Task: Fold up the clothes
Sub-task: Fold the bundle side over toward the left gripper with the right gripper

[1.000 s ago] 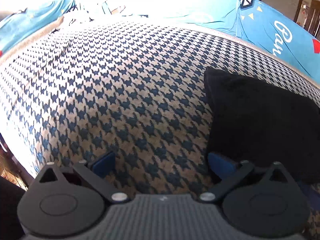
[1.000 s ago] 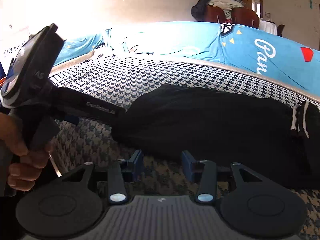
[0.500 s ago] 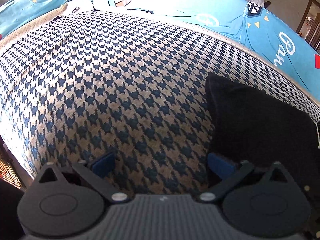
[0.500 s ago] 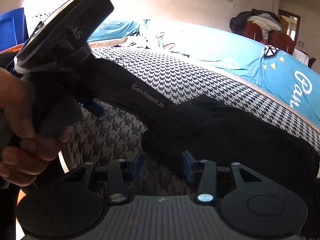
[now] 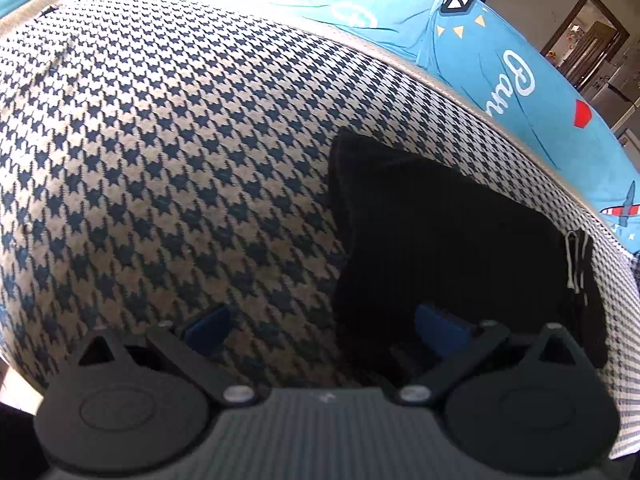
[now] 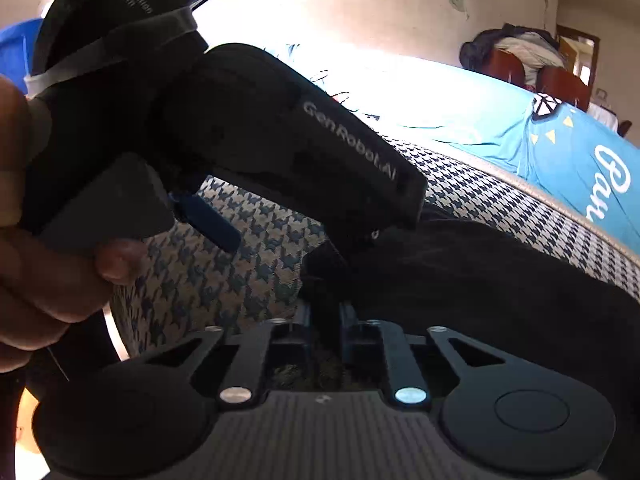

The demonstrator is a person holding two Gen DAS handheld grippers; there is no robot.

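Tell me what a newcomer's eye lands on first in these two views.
First the black garment, lying on the houndstooth blanket toward its right side. Next, in the right wrist view, the left hand-held gripper looms large at upper left, clutched by a hand, while the right hand-held gripper pinches the garment's near edge. Behind runs a bright blue printed sheet.

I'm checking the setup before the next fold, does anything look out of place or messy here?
Nothing looks damaged or spilled. The black fabric garment lies rumpled on the houndstooth blanket, its white drawstring dangling loose. The right tongs pinch its edge; the left tongs are open.
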